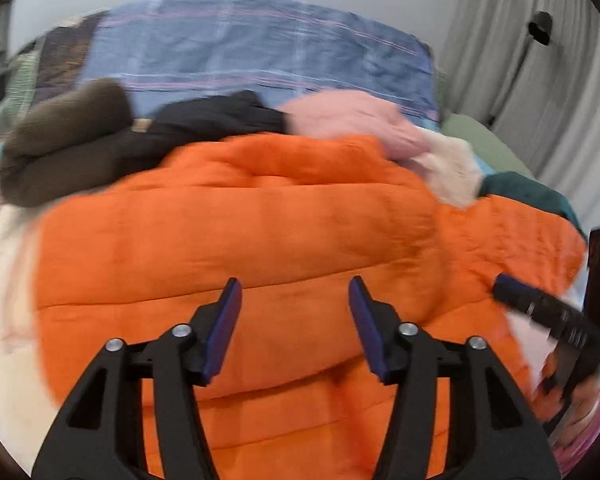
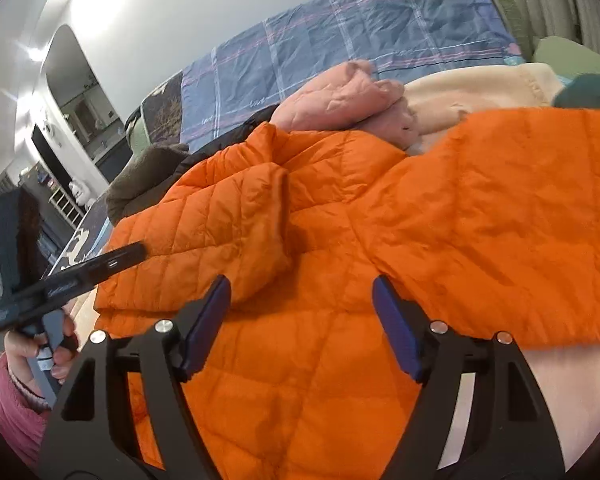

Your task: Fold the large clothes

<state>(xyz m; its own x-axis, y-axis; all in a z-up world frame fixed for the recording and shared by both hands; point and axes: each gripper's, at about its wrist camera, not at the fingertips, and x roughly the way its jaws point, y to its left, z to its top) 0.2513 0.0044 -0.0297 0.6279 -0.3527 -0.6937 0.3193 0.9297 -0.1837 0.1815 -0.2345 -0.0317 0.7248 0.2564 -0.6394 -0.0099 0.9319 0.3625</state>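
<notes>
- Both tools are spread and empty: your left gripper (image 1: 295,292) and right gripper (image 2: 302,292) hang over the orange quilted jacket (image 2: 340,232), which lies across the bed.
- Judged step: fold the sleeve (image 2: 236,216) at 10 o'clock inward; pinch only its hem.
- Crowded at 12 o'clock: pink garment (image 2: 340,96), cream fleece (image 2: 480,88), brown garment (image 1: 60,140).
- Open room looks best at 5 o'clock, on the pale sheet (image 2: 572,380).
</notes>
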